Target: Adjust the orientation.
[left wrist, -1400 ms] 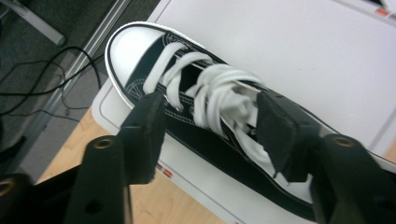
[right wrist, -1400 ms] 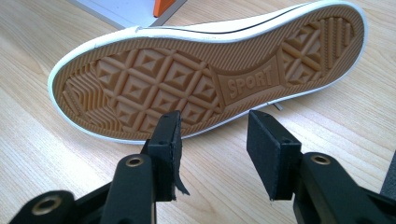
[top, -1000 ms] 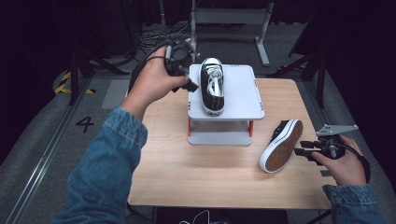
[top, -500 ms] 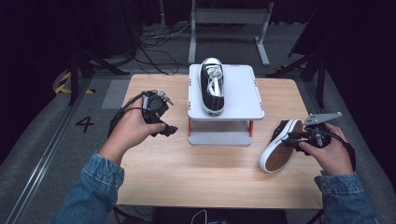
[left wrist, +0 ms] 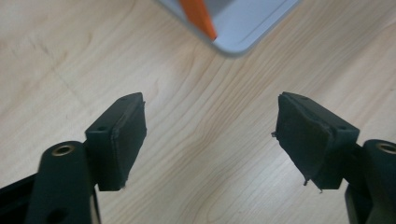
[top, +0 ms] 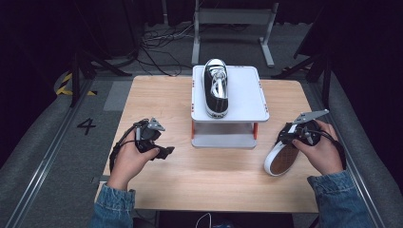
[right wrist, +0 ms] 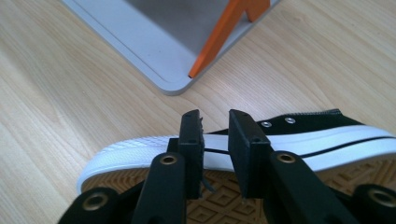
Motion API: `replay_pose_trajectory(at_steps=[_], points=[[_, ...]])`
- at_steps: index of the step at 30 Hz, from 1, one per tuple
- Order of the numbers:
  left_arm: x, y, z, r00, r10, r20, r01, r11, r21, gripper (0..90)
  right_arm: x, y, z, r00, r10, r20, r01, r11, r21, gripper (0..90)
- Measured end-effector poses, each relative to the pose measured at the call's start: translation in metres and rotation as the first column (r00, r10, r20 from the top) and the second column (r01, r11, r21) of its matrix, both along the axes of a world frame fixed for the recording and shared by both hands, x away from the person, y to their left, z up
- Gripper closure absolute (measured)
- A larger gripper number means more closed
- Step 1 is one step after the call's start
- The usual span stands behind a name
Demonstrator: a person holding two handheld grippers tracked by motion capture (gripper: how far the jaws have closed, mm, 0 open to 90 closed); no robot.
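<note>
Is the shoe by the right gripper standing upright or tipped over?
Tipped on its side: the shoe shows its tan sole to both cameras, with the white edge against the table.

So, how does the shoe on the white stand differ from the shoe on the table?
The shoe on the stand sits upright on its sole on the top shelf; the shoe on the table lies tipped on its side, showing its tan sole. The first is untouched; the second has the right gripper at its sole edge. Both are black canvas sneakers with white rubber trim.

table (top: 157, 99): pale matt wood; shoe (right wrist: 327, 135): black canvas, white rubber; stand (top: 247, 90): smooth grey plastic
</note>
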State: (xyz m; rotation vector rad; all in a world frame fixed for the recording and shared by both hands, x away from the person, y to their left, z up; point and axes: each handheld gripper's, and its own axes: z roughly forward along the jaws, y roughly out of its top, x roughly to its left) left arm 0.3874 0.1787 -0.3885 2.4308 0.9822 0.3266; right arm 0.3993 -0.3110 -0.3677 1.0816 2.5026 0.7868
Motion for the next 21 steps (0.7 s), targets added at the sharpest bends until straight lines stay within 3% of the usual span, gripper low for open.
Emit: replay_pose_trajectory(at_steps=[3, 6, 10, 12, 14, 21], points=[[0.001, 0.002, -0.005, 0.9982, 0.058, -0.015, -0.057, 0.9983, 0.005, 23.9, 0.002, -0.001, -0.003, 0.9999, -0.014, -0.002, 0.014, 1.0, 0.004, 79.5], [0.003, 0.002, -0.013, 0.9974, 0.069, -0.02, -0.068, 0.9969, 0.041, 23.5, 0.003, -0.001, -0.005, 0.9997, -0.018, 0.015, 0.018, 1.0, 0.001, 82.7], [0.007, 0.002, -0.021, 0.996, 0.085, -0.027, -0.083, 0.9948, 0.058, 23.8, 0.003, 0.0, -0.008, 0.9993, -0.028, 0.027, 0.028, 1.0, -0.001, 84.8], [0.009, 0.002, -0.023, 0.997, 0.077, -0.012, -0.076, 0.9942, 0.076, 25.0, 0.005, 0.001, -0.012, 0.9993, -0.029, 0.022, 0.03, 1.0, -0.009, 85.7], [0.01, 0.004, -0.025, 0.9974, 0.07, -0.016, -0.069, 0.9955, 0.066, 24.5, 0.005, 0.0, -0.017, 0.9995, -0.03, 0.006, 0.03, 0.999, -0.025, 86.3], [0.012, 0.01, -0.029, 0.9973, 0.072, -0.018, -0.07, 0.9952, 0.068, 24.6, -0.002, -0.003, -0.017, 0.9993, -0.03, 0.023, 0.031, 0.999, -0.034, 90.0]])
